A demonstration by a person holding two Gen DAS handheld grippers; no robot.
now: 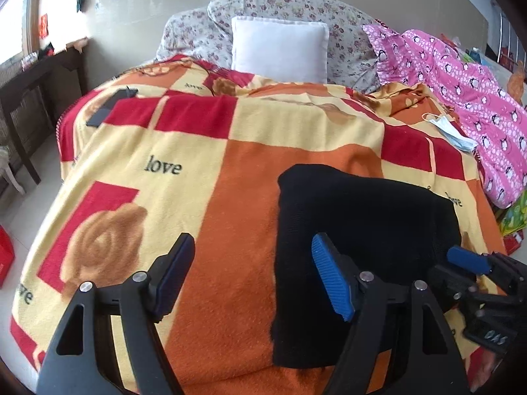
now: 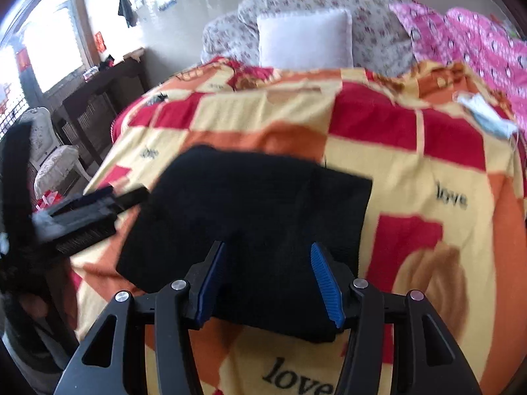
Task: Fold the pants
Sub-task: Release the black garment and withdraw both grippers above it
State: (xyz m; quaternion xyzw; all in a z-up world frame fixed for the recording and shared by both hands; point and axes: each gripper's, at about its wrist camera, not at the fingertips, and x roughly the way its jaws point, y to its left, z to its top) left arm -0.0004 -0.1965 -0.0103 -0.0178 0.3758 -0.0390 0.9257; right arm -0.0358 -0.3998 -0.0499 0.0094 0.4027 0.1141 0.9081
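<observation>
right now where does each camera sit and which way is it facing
Left wrist: sits on the left tongs, facing up the bed toward the white pillow; its own open fingers show, over the left edge of the black pants, with the right tongs at right.
Right wrist: sits on the right tongs, facing the same way from further right; its open fingers show over the pants, the left tongs at left.
Shared: pants, patterned blanket, pillow, face mask, pink penguin cloth.
</observation>
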